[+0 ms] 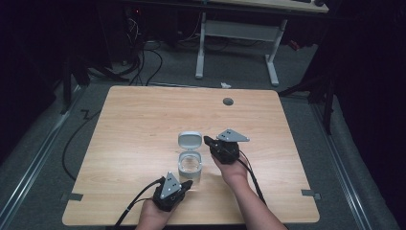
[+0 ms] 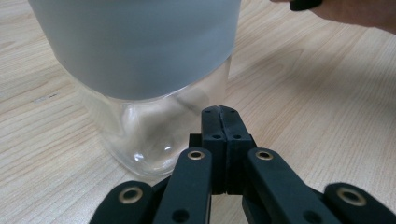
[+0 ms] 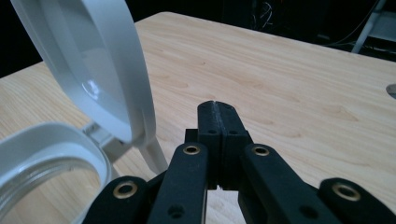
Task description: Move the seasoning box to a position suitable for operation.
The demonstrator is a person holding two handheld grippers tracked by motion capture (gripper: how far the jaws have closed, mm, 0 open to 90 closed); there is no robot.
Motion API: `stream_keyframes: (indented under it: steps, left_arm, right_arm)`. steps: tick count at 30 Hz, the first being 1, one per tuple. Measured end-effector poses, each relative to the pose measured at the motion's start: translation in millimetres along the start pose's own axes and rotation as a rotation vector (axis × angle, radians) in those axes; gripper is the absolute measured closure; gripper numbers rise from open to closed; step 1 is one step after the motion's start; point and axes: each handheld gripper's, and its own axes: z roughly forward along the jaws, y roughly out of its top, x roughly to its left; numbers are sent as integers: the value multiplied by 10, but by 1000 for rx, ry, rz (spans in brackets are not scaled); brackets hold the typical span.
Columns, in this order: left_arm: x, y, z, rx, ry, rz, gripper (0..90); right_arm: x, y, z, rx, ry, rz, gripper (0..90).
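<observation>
Dark floor surrounds the wooden bench [image 1: 143, 120], where a clear jar [image 1: 190, 165] stands mid-bench, its hinged lid [image 1: 189, 140] flipped up. Both the left gripper [image 1: 187, 184] and right gripper [image 1: 207, 140] have jaws closed on nothing. A careless nudge from either could tip the jar.

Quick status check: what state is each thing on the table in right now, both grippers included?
Jar: upright on the table, open, looks empty.
Hinged lid: flipped up and back, attached at the jar's rim.
Left gripper: jaws shut, holding nothing, tips close beside the jar's glass wall.
Right gripper: jaws shut, holding nothing, beside the raised lid.
</observation>
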Motion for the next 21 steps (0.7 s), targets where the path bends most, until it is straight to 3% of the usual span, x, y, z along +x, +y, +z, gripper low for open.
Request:
stream_keyframes:
  steps: [21]
  left_arm:
    - [13,11,2,7,-2,-16,900]
  right_arm:
    - [50,251,-33,-39,29,-10,900]
